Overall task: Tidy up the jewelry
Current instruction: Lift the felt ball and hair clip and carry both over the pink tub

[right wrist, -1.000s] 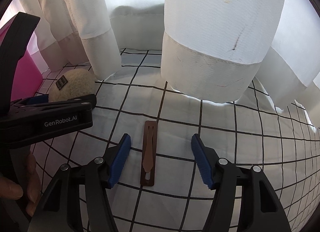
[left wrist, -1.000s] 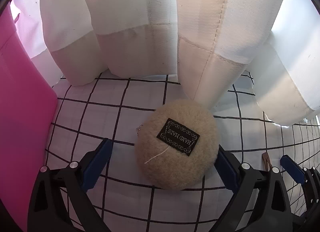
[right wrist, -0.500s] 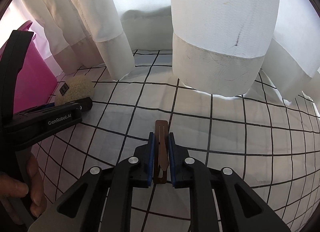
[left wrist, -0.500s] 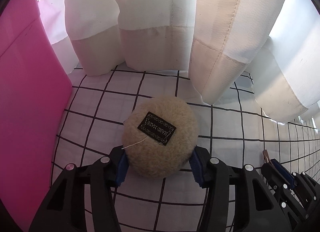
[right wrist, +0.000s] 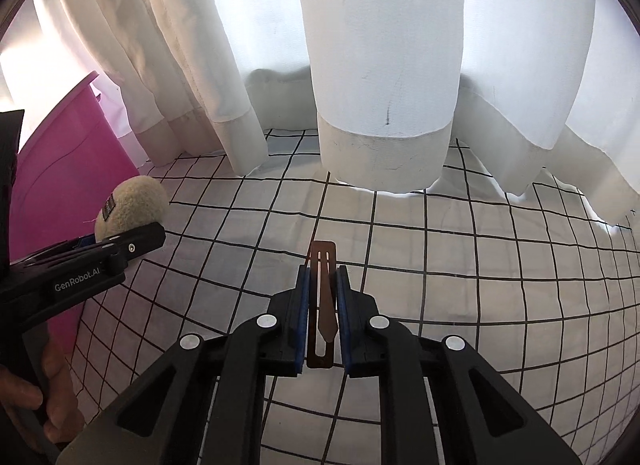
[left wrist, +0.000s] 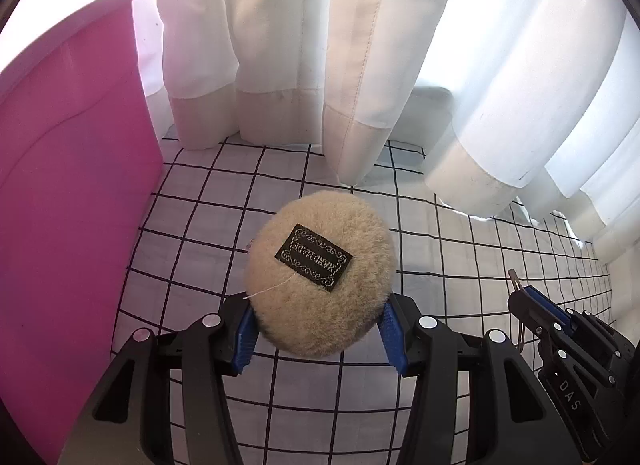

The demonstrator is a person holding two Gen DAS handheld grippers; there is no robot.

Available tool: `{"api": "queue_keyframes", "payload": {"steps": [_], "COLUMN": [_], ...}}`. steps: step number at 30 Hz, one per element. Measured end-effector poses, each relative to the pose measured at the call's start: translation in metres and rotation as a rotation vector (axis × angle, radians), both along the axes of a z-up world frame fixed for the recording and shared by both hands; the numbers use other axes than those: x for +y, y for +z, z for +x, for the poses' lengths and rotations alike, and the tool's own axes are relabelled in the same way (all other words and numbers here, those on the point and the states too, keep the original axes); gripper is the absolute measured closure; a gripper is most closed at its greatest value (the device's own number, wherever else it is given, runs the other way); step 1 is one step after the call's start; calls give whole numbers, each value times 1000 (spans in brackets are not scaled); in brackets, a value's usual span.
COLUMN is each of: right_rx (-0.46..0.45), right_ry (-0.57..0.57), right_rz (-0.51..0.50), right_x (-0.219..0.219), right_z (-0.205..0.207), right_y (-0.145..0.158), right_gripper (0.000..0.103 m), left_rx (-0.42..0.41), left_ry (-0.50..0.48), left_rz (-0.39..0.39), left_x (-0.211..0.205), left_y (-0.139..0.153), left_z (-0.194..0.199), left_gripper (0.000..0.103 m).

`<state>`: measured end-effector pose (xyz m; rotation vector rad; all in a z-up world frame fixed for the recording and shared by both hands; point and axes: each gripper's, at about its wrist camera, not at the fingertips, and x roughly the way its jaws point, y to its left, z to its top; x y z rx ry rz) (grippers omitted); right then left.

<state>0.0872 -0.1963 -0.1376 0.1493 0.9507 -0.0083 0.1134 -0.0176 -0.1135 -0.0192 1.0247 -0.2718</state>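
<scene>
Left gripper [left wrist: 320, 339] is pinching the fluffy pompom [left wrist: 320, 273]; the pink bin [left wrist: 68, 225] is standing just left. Right gripper [right wrist: 322, 307] is clamping the brown hair clip [right wrist: 322, 297] lengthwise, farther right.

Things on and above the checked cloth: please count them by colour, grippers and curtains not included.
Beige: 1, fluffy round puff held in the left gripper
Brown: 1, flat hair clip held in the right gripper
Pink: 1, pink bin at the cloth's left edge
Total: 3
</scene>
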Motion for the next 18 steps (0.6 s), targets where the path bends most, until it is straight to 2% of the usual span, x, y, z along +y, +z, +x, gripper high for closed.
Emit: {"api": "queue_keyframes", "payload": {"steps": [3,5,9,18], "right_rx": [-32,-56,-119,-287], "right_ry": [16,30,74,253], "right_rz": [-7,-10,-19,-13], "right_x": [3,5,12,74], "right_z": [-11,-17,-25,-15], "right_y": [22,38,75,153], "right_gripper": [90,90,90,90], "left_rx": [-32,-59,-143,-307], "left_ry": [-6,-9,2,124], "left_rz": [11,-1,-15,-51], "left_x": [-4,9,-2,51], "left_y": [27,50,89,177], "left_z": [-11,-17,-19,-47], "left_gripper": [53,53,53,53]}}
